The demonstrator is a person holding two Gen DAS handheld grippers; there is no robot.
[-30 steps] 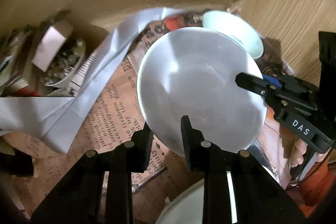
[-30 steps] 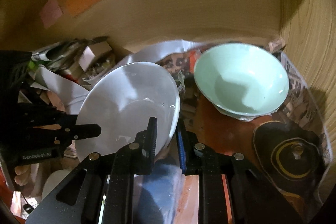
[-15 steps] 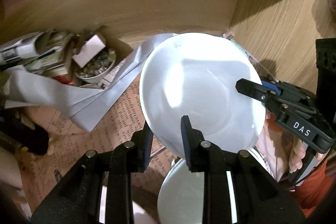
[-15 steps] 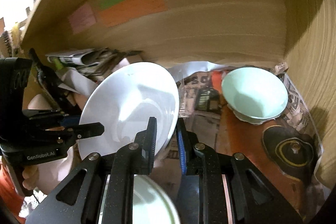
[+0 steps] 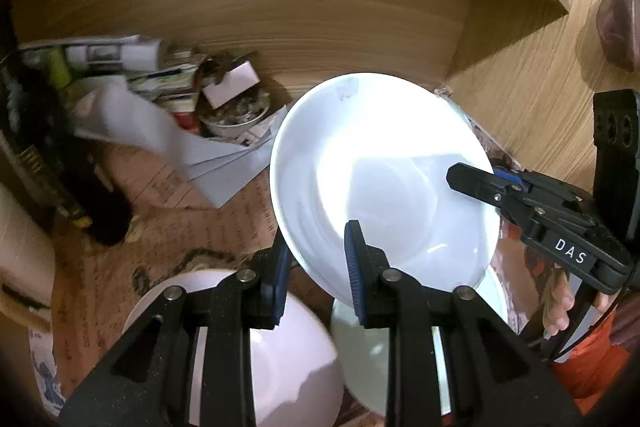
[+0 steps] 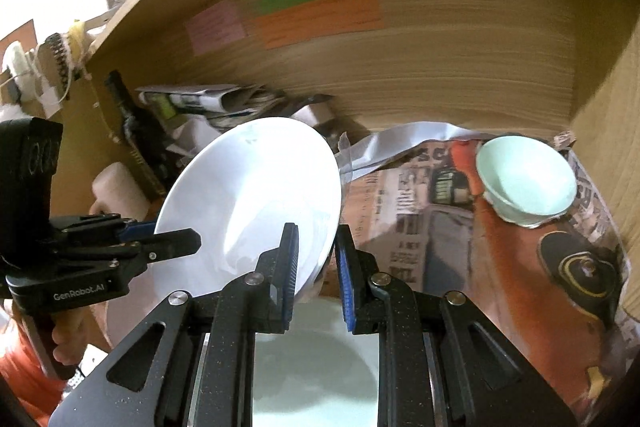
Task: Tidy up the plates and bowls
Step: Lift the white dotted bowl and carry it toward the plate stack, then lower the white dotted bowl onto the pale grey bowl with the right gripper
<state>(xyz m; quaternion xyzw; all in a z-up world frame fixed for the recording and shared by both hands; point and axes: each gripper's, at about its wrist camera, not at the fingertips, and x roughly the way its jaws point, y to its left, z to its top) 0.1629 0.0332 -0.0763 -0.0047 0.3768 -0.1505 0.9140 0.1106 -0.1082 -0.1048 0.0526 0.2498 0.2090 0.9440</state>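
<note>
Both tongs clamp one white plate, held tilted in the air above the newspaper-lined shelf floor. Left tongs pinch the rim at the plate's 6 o'clock in the left wrist view; right tongs pinch the opposite rim, entering at 3 o'clock in that same view. Jaws of both sit close together on the thin rim, blue pads on either face.

Plate lies dead ahead of both tongs, its face tipped toward the left camera, top edge at 12 o'clock. Neither hand is nearer; it is a shared carry.

Directly below, at 6 o'clock in the left view, sit a white bowl and a pinkish dish just beside it. Likely drop spot is one of these, a guess only.

A mint bowl stands well apart at 2 o'clock in the right view, near a dark lid. Loose white paper and clutter sit at 10 o'clock, against the wooden back wall. Nothing blocks a straight lowering.
</note>
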